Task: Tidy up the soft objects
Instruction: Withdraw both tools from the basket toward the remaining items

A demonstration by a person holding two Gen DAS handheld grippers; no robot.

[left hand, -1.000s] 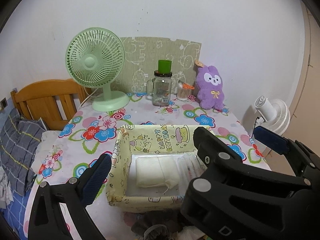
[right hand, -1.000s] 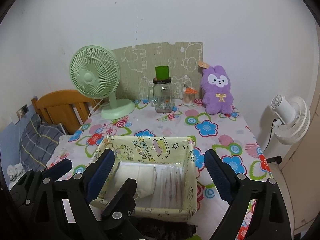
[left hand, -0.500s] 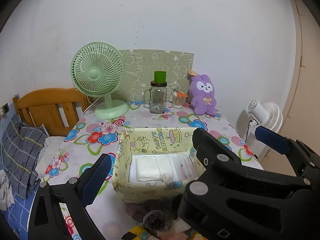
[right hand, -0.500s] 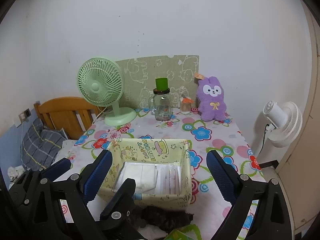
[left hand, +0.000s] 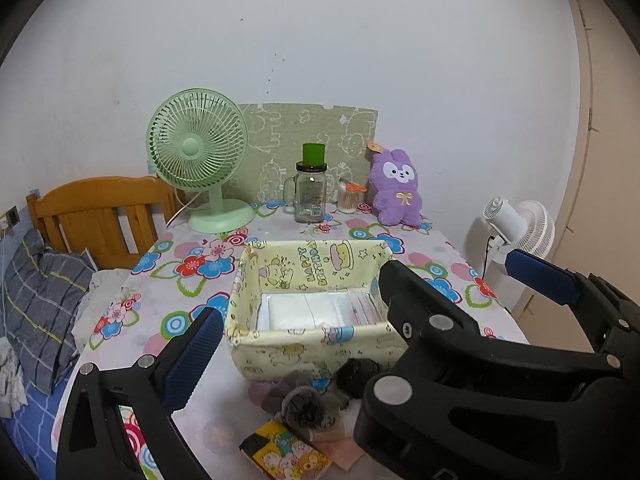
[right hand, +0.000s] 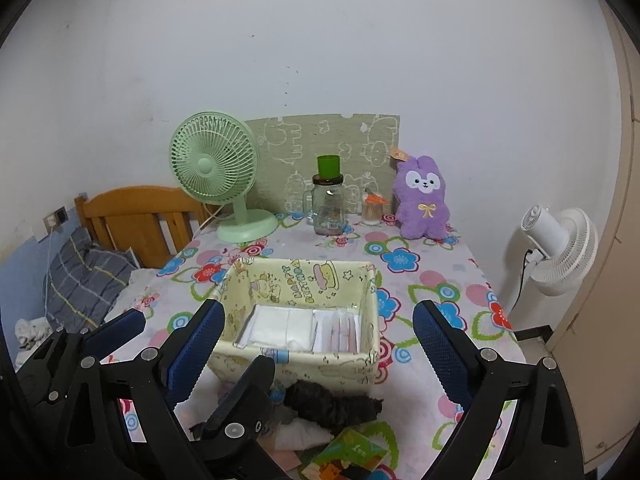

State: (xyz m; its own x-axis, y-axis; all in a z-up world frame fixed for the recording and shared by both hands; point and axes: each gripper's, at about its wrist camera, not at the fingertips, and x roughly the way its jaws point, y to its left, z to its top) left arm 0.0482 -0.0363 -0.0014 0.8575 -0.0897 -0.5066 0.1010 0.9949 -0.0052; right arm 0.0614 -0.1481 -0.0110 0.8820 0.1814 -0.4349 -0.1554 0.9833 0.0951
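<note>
Both grippers have been drawn back from the yellow fabric basket (right hand: 298, 364), so that the dark rolled socks (right hand: 332, 402) are now seen at its 6 o'clock side, with the left gripper (left hand: 360, 308) and right gripper (right hand: 318, 344) held wide apart and empty.

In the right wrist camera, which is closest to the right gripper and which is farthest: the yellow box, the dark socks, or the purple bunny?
From the right gripper:
1. Dark socks, at the near table edge, just below the fingers.
2. Yellow box, mid-table, just behind the socks.
3. Purple bunny, far back right, against the wall.
</note>
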